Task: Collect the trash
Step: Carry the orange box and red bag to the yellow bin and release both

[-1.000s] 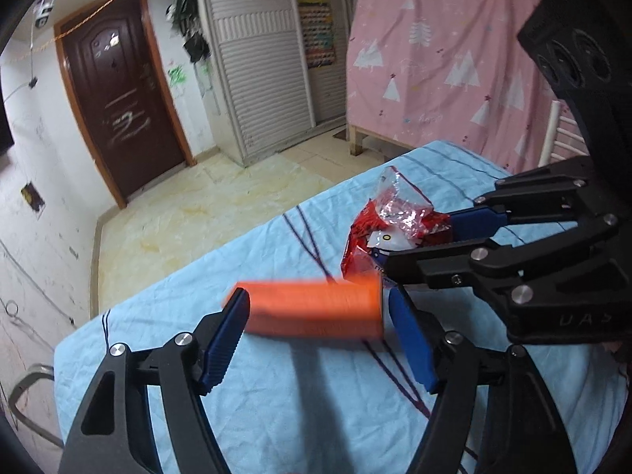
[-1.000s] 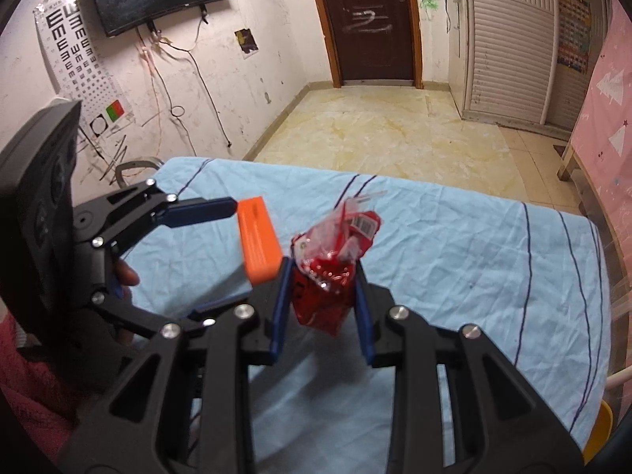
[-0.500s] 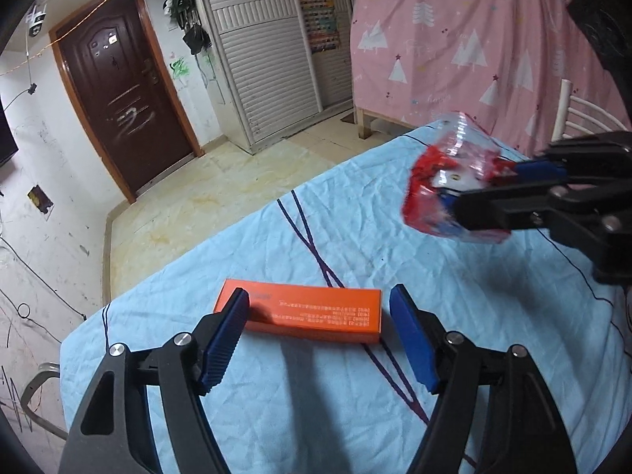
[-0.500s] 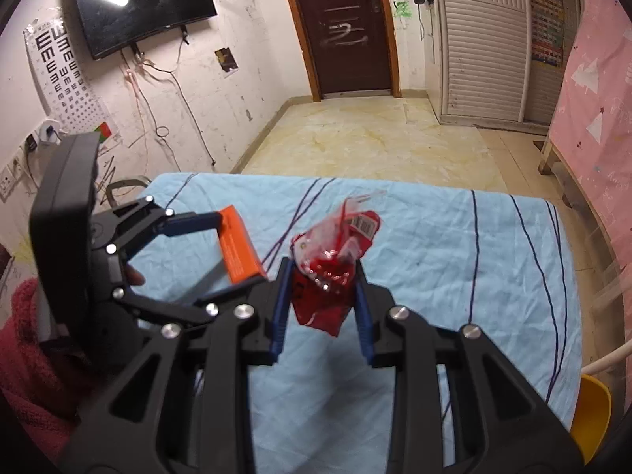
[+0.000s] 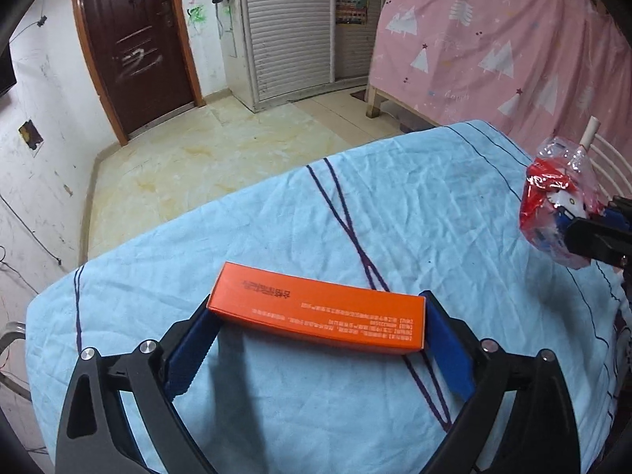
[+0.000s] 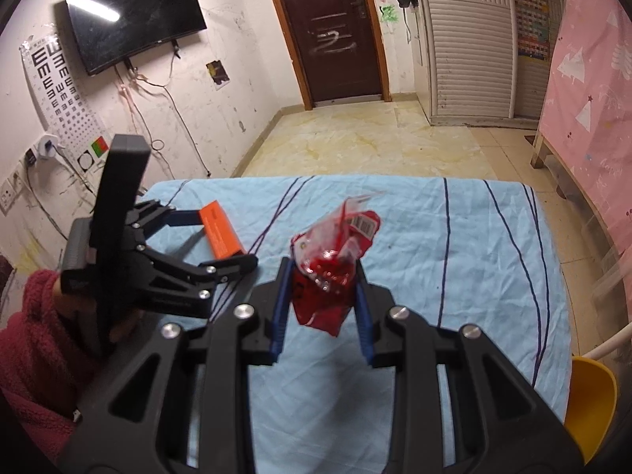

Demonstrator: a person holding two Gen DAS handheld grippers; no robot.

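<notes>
We are pinching the orange box (image 5: 318,319) endwise in the left gripper (image 5: 316,339), above the blue cloth (image 5: 414,213). The right gripper (image 6: 322,308) is squeezing the red wrapper (image 6: 331,260). The crinkly film may be slipping; the long box may pivot out.

Fine print on the orange box (image 5: 316,318) was too small to read. Right gripper (image 5: 592,233) was cut off by the left-wrist view's right edge, only finger ends showing behind the red wrapper (image 5: 555,205). In the right-wrist view the left gripper (image 6: 215,237) hid the box's near end, and its far pad was out of sight. Yellow chair (image 6: 590,407) was cropped at the frame edge. Wrapper's barcode label (image 6: 361,223) was illegible.
</notes>
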